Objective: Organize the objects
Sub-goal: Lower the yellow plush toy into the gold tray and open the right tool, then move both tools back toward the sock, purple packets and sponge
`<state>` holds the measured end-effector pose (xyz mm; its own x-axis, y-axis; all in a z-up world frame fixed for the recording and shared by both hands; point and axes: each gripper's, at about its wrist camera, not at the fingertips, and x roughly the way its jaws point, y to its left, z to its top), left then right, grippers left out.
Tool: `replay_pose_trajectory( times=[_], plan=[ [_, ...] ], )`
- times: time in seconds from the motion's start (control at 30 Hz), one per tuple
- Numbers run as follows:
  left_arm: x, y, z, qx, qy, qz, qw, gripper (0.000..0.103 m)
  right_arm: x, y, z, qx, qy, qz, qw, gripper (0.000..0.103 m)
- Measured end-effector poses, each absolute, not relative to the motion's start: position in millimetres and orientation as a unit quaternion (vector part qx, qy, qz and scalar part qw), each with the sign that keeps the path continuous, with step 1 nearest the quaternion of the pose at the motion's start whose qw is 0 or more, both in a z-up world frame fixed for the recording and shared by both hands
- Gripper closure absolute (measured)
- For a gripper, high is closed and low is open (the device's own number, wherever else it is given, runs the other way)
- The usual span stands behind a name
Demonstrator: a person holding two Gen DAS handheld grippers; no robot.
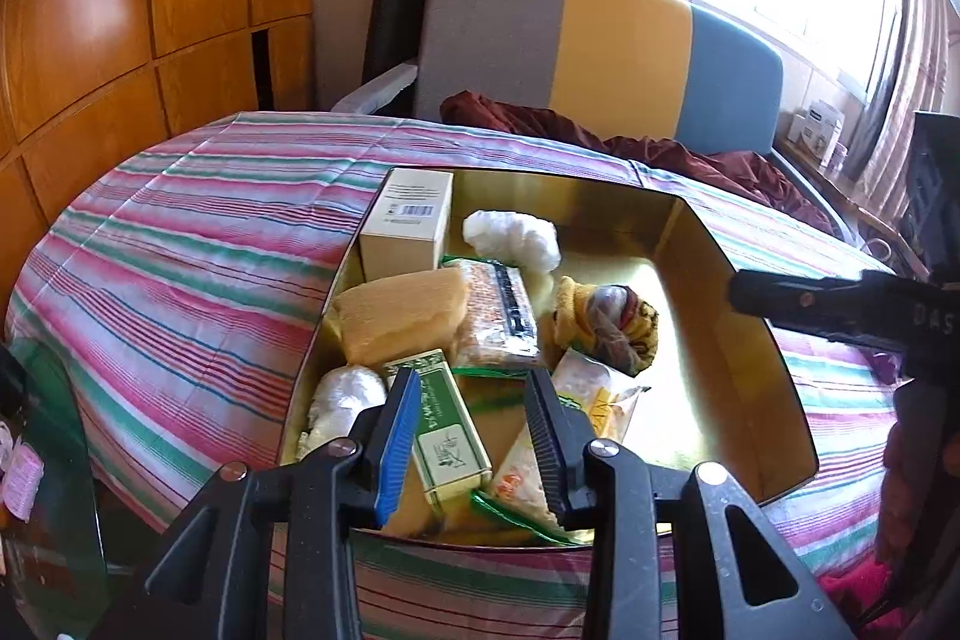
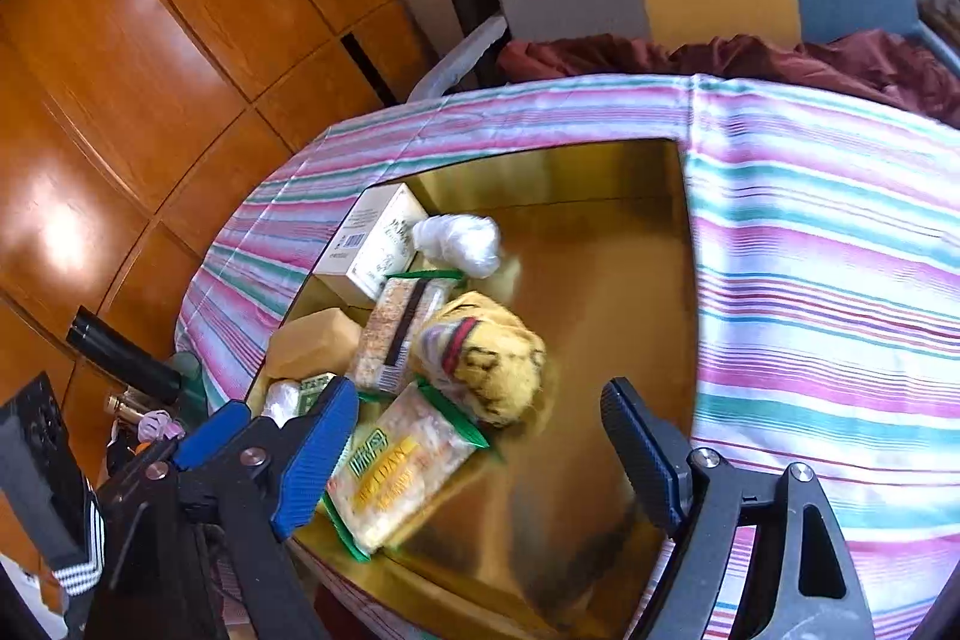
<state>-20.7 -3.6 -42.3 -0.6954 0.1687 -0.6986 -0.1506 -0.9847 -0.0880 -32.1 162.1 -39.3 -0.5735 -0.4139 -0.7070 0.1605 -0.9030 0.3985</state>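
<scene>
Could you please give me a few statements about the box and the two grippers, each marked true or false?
1. The gold box sits on a striped cloth. True.
2. The left gripper is shut on the green tin. False: its fingers stand open on either side of the tin, with gaps showing.
3. The cream carton stands at the far left corner of the box. True.
4. The right gripper holds the yellow sock bundle. False: it is open and holds nothing; the bundle lies in the box.
5. The right part of the box floor is crowded with packets. False: it is bare; the items cluster on the left.
</scene>
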Motion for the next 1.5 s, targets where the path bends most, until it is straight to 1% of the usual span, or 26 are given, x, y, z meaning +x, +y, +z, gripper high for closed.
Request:
replay_pose_trajectory(
  times=[0.17,0.57,0.73,0.9,1.1,1.27,1.37,1.43,1.5],
  plan=[
    [-20,4,-40,-0.38,-0.003,0.92,0.095,0.067,-19,194,-33,0.419,-0.16,-0.883,0.138,0.016],
    [-16,32,-30,-0.371,0.023,0.918,0.135,0.067,4,309,-37,0.411,-0.244,-0.878,0.022,0.015],
    [-18,54,-24,-0.365,0.037,0.915,0.165,0.067,14,371,-37,0.395,-0.308,-0.865,-0.027,0.015],
    [-18,85,-21,-0.363,0.057,0.909,0.199,0.067,23,430,-42,0.392,-0.388,-0.833,-0.043,0.015],
    [-16,123,-16,-0.361,0.077,0.898,0.241,0.067,46,501,-39,0.326,-0.463,-0.816,-0.119,0.015],
    [-11,158,-14,-0.361,0.098,0.884,0.281,0.067,67,544,-59,0.295,-0.51,-0.788,-0.178,0.015],
    [-10,185,-15,-0.369,0.102,0.871,0.309,0.067,83,560,-74,0.269,-0.564,-0.752,-0.21,0.014],
    [-9,204,-16,-0.373,0.103,0.861,0.329,0.067,89,564,-70,0.247,-0.565,-0.755,-0.223,0.014],
    [-8,226,-19,-0.378,0.107,0.848,0.355,0.067,91,563,-65,0.236,-0.563,-0.762,-0.217,0.014]
  ],
)
